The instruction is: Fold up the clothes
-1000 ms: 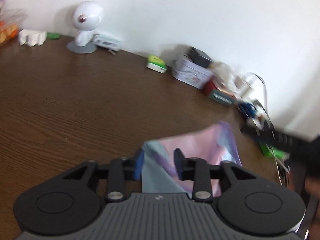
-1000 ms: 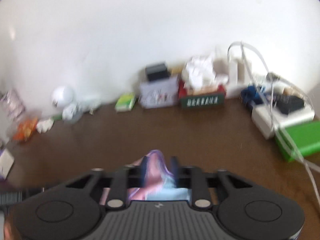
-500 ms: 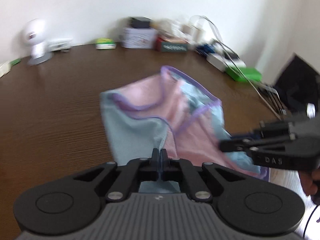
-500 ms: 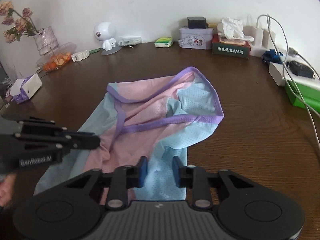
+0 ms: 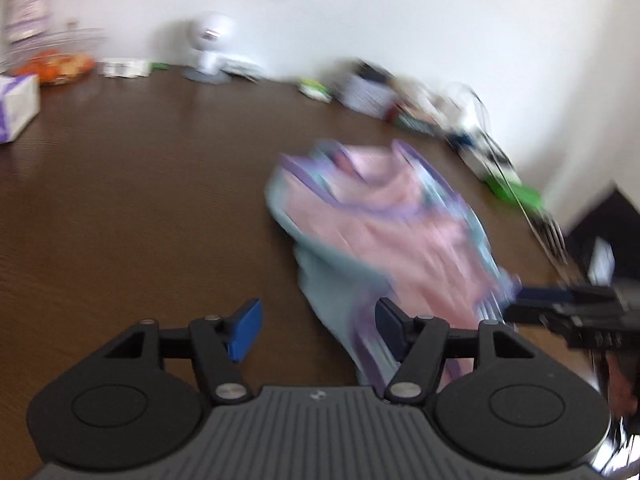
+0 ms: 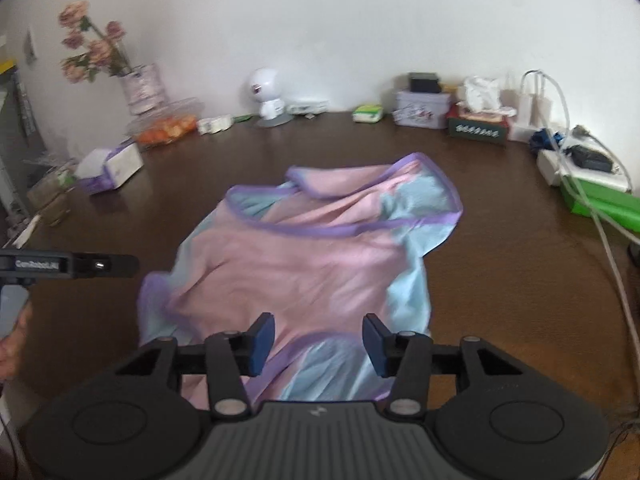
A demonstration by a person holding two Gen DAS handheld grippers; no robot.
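Garment (image 6: 316, 256), pink and blue with purple trim, lies rumpled mid-table (image 6: 500, 264), partly folded over itself. Left gripper (image 5: 316, 330) jaws opening, nothing between the pads, cloth just beside its right finger. Right gripper (image 6: 318, 340) jaws opening above the near hem, pads not pressing the cloth.

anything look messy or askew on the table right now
The pink and blue garment lies rumpled in the middle of the table, skewed, its purple-trimmed top edge flopped over and creased rather than flat. Neither tool grips it. Nothing looks spilled or damaged.
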